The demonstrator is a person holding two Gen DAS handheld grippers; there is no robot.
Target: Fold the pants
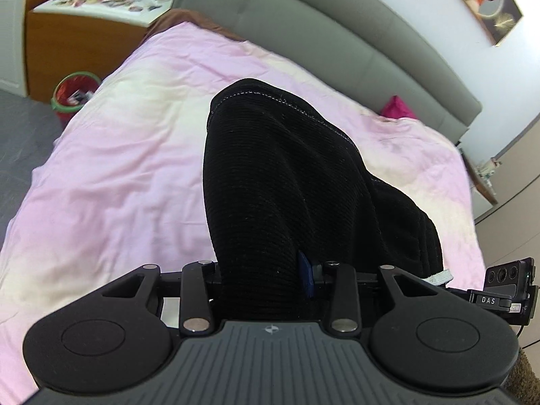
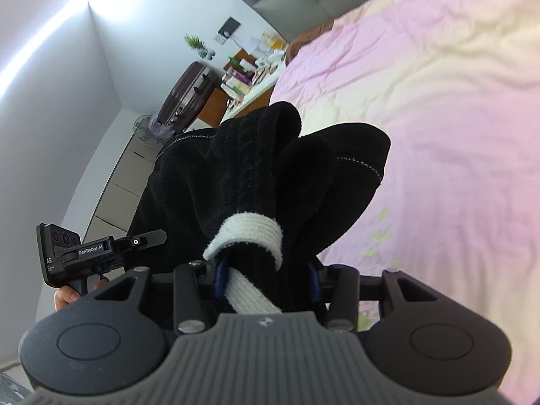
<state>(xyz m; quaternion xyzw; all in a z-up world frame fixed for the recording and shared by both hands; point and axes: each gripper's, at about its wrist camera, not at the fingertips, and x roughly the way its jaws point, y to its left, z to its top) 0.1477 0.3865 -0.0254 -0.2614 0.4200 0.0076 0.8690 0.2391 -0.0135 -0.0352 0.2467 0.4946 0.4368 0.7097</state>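
Black pants (image 1: 287, 175) bunched between both grippers' jaws, clamped, lifted above pink bedcover (image 1: 118, 168).

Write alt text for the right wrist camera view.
The right tongs grip bunched black pants with a white drawstring, held above a pink bedspread. The left tongs' camera unit shows at lower left, with a cluttered nightstand behind.

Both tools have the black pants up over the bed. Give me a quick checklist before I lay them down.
1. Left tool clamped on the black pants: ok.
2. Right tool clamped on fabric by the white drawstring: ok.
3. Pink bedspread ahead bare for laying down: ok.
4. Legs aligned, fabric unbunched: not ok, bunched at the right tool.
5. Hems off the floor: cannot tell.
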